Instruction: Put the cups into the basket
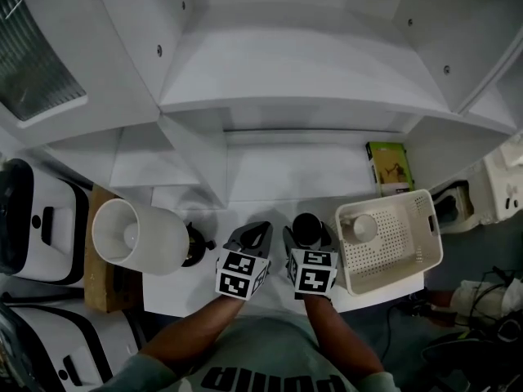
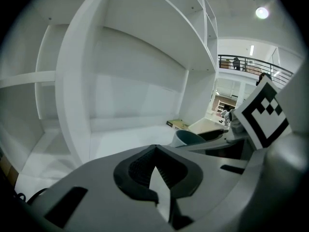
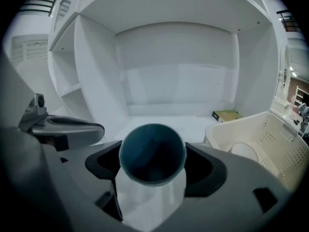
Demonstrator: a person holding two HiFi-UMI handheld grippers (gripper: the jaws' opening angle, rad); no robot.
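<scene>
Shelf (image 1: 286,72) behind desk (image 1: 192,288). Basket (image 1: 428,243) at desk's rt edge w/ white cup (image 1: 362,228) inside. Rt hand-held gripper (image 1: 308,237) clamps dark cup (image 3: 152,153) just left of basket — left hand-held gripper (image 1: 252,235) beside it, jaws together, empty.

Bright, even light, fisheye edges, dark vignetting

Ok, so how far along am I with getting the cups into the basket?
Done: one white cup sits in the basket. In hand: the right gripper has its tongs shut on a dark cup, beside the basket but not yet over it. Left: carry it across and release it. The left gripper is shut and empty; I see no other cup waiting.
</scene>
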